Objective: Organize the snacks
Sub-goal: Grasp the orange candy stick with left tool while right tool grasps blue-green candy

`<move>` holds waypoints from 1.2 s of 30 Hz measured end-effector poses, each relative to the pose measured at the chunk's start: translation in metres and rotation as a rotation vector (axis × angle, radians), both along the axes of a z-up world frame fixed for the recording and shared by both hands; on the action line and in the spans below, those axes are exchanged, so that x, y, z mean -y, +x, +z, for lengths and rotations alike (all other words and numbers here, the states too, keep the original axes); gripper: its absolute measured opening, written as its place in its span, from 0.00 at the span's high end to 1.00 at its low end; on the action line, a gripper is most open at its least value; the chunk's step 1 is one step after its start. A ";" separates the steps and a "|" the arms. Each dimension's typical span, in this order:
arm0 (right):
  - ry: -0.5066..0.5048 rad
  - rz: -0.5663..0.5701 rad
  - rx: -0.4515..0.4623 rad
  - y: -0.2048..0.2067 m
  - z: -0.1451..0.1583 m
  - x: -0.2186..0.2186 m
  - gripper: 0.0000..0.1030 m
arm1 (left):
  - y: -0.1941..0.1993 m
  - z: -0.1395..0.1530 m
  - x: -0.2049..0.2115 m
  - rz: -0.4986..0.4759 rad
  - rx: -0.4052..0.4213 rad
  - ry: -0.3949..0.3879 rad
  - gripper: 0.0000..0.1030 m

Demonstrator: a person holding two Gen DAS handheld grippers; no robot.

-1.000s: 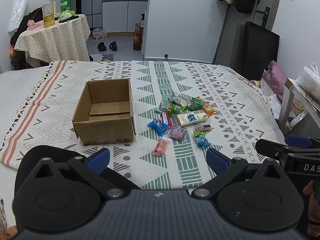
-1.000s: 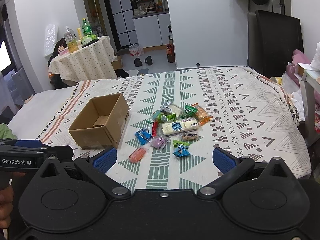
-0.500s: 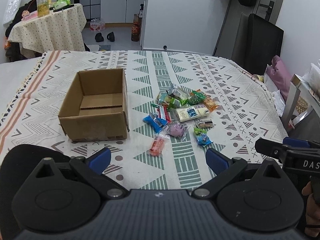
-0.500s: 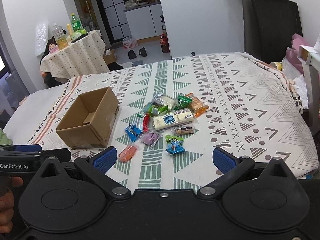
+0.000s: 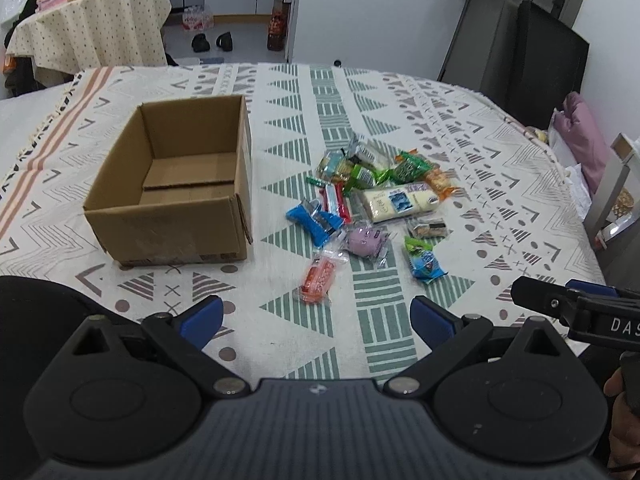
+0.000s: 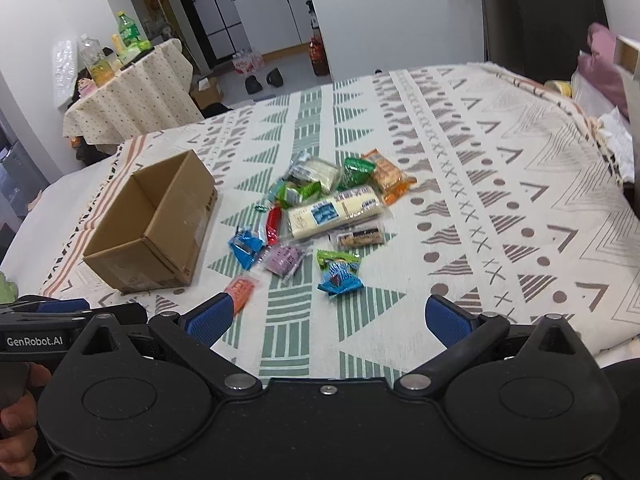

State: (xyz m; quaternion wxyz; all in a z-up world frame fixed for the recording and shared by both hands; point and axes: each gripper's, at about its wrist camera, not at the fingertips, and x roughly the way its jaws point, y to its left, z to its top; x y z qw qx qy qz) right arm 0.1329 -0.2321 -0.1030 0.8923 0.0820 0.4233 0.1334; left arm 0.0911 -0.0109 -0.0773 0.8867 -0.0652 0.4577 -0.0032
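An open, empty cardboard box sits on the patterned cloth, left of a loose pile of several wrapped snacks. Nearest me lie an orange packet and a blue-green packet. Behind them are a purple packet, a blue packet and a long white packet. My left gripper hangs open just short of the orange packet, holding nothing. My right gripper is open and empty, close before the blue-green packet.
The cloth-covered table drops off at its near and right edges. A small round table with bottles stands far left. A dark chair and a pink bag lie at the right. A person's hand grips the left tool's handle.
Both grippers have moved forward and tilted down toward the snack pile; box and snacks look larger and nearer. Nothing on the table has shifted, and both stay open.
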 end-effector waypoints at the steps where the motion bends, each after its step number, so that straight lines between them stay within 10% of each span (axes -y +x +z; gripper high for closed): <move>1: 0.003 -0.002 -0.010 0.003 -0.003 0.000 0.00 | 0.003 -0.003 0.000 0.002 -0.007 0.001 0.03; 36: 0.011 0.004 -0.211 0.123 -0.084 -0.030 0.21 | 0.109 -0.118 0.021 0.031 -0.245 0.078 0.46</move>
